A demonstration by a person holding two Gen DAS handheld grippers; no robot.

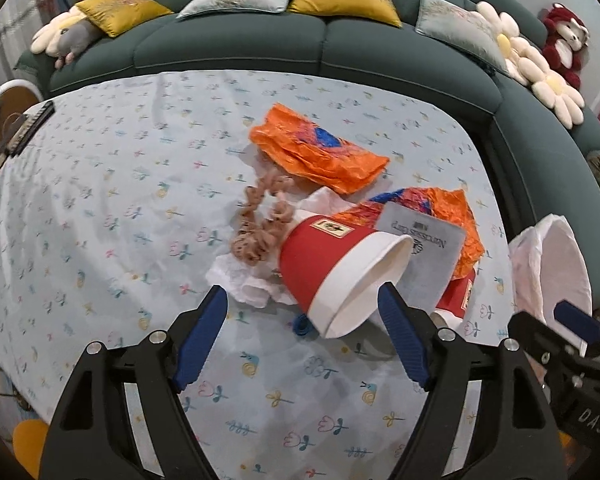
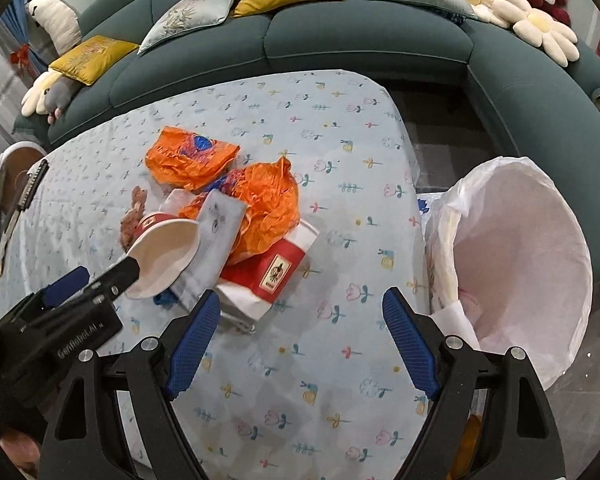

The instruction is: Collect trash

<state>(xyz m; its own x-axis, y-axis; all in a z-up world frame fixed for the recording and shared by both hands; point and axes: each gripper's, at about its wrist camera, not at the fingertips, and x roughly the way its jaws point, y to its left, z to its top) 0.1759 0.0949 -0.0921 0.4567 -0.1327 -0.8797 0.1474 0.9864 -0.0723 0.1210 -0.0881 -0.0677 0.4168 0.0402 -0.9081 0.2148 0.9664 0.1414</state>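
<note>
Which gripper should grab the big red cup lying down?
Probably the left gripper. Its open jaws already sit on either side of the tipped red cup's rim. The right gripper, also open, sits nearer the flattened red cup and the lined bin.

The right gripper [image 2: 302, 320] is held open above a flowered tablecloth [image 2: 340, 360], nothing between its jaws. A flattened red paper cup [image 2: 268, 270] is seen just ahead, orange wrappers [image 2: 268, 200] behind it, a lined bin [image 2: 520, 264] alongside.
</note>
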